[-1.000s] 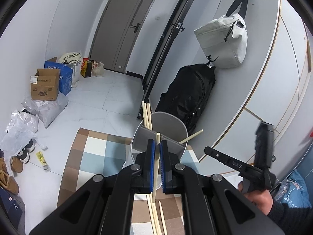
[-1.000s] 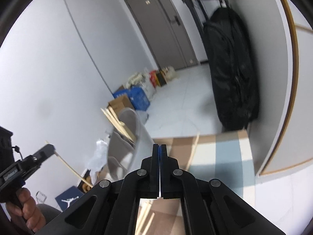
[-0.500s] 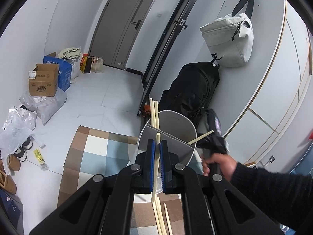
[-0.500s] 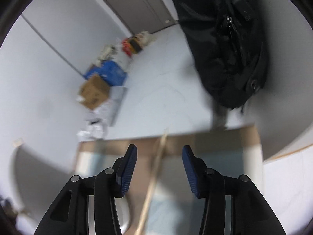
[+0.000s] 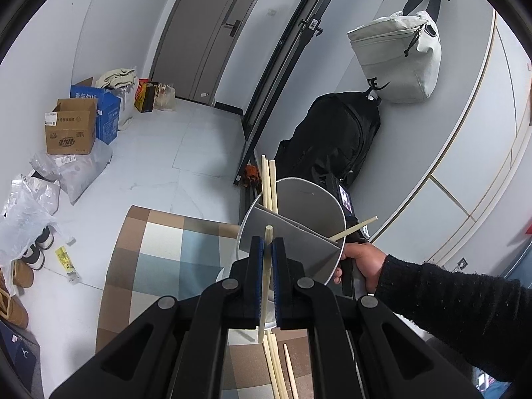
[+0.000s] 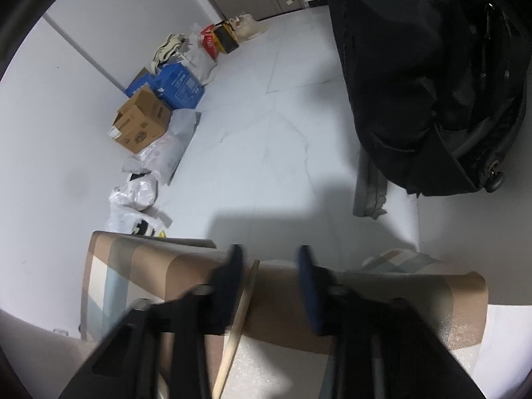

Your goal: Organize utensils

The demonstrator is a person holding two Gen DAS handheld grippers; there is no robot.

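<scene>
The left hand-held gripper (image 5: 268, 249) is clenched on one chopstick (image 5: 265, 286), upright for dropping into the divided holder (image 5: 292, 229); the right hand-held gripper (image 6: 271, 267), jaws closing, straddles another chopstick (image 6: 237, 322) on the rug's (image 6: 139, 266) far edge

No text reads clearly; box (image 5: 70, 128) print illegible.

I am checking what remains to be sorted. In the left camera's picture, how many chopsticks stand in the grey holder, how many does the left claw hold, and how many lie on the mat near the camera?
Standing in the grey holder: 3 chopsticks
Held in the left claw: 1 chopstick
Lying on the checked mat: 3 chopsticks
Total: 7
</scene>
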